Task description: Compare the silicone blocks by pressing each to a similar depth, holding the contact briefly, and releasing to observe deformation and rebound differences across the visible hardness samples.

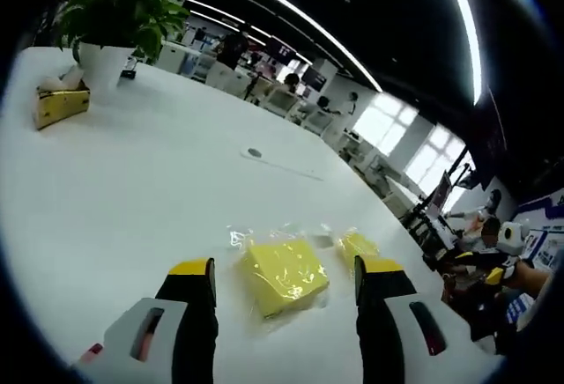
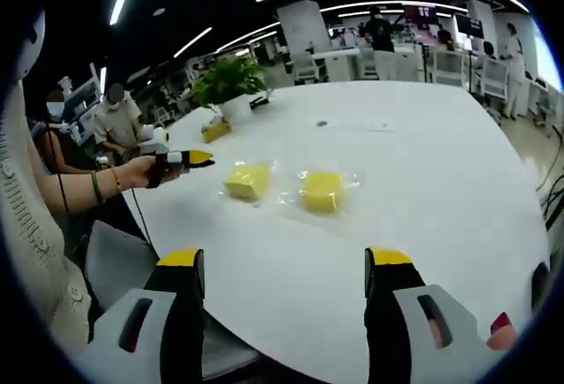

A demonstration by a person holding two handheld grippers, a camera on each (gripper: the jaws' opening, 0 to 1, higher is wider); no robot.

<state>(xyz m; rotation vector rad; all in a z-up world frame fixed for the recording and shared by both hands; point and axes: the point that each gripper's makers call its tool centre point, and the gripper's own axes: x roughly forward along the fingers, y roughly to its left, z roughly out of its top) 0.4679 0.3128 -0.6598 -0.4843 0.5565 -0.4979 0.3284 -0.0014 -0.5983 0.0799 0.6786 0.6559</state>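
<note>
Two yellow silicone blocks, each in a clear wrapper, are laid side by side on a white table (image 2: 458,190), slightly apart. In the right gripper view the left block (image 2: 248,180) and the right block (image 2: 322,189) are seen well beyond the right gripper (image 2: 286,269), whose jaws are spread wide with nothing between them. The left gripper (image 2: 196,158) is held just beside the left block, not touching it.

In the left gripper view the left gripper (image 1: 284,280) is seen with its jaws wide apart, framing the near block (image 1: 284,274), and the other block (image 1: 358,246) is just behind it. Nothing is gripped.

The pressing step appears not yet begun. It would be done well if one yellow jaw tip were brought down squarely on the middle of the block's top face, so the wrapper is not dragged. The same depth and a short hold should be matched on the second block, and the release made straight upward so that rebound can be judged fairly.

A potted plant (image 1: 119,14) and a tissue box (image 1: 60,104) are set at the far end.
</note>
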